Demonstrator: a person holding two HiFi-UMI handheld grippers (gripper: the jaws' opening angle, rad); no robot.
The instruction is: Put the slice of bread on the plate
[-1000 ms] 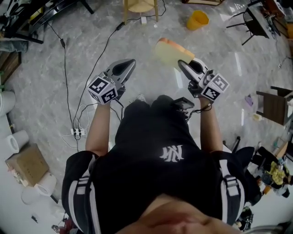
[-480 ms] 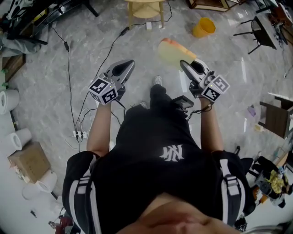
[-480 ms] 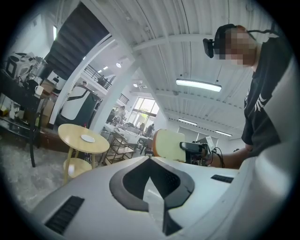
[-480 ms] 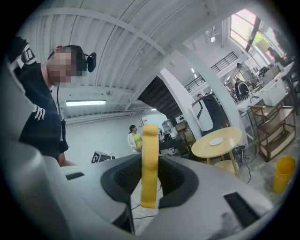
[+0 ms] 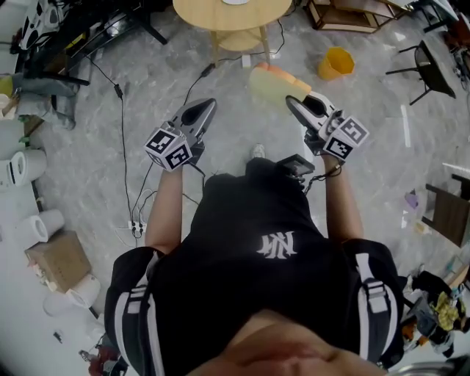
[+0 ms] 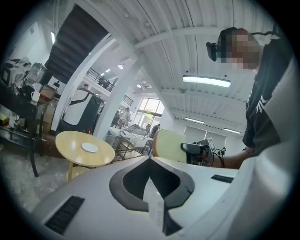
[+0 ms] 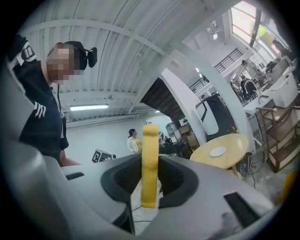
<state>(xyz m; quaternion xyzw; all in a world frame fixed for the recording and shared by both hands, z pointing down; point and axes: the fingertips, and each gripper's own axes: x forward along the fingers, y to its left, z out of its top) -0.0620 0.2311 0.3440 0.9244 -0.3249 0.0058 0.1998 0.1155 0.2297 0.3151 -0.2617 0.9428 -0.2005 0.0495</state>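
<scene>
A slice of bread (image 5: 270, 83), pale with an orange-brown crust, stands on edge between the pads of my right gripper (image 5: 292, 101), which is shut on it. In the right gripper view the bread (image 7: 150, 136) rises edge-on from the right gripper (image 7: 151, 159). My left gripper (image 5: 208, 105) is level beside it, shut and empty, and its tips meet in the left gripper view (image 6: 150, 159). A small white plate (image 6: 89, 148) (image 7: 217, 151) lies on a round yellow-wood table (image 5: 231, 20) ahead of both grippers.
The floor is grey marble. A yellow bucket (image 5: 336, 62) stands right of the table. Black cables (image 5: 123, 139) and a power strip (image 5: 136, 228) lie at left, with a cardboard box (image 5: 57, 258) and white rolls (image 5: 16, 167). A person (image 7: 132, 140) stands far off.
The round table has come into the head view at the top and the bucket and cables have slid down the picture. Both grippers keep their pose, with the bread still in the right one.
</scene>
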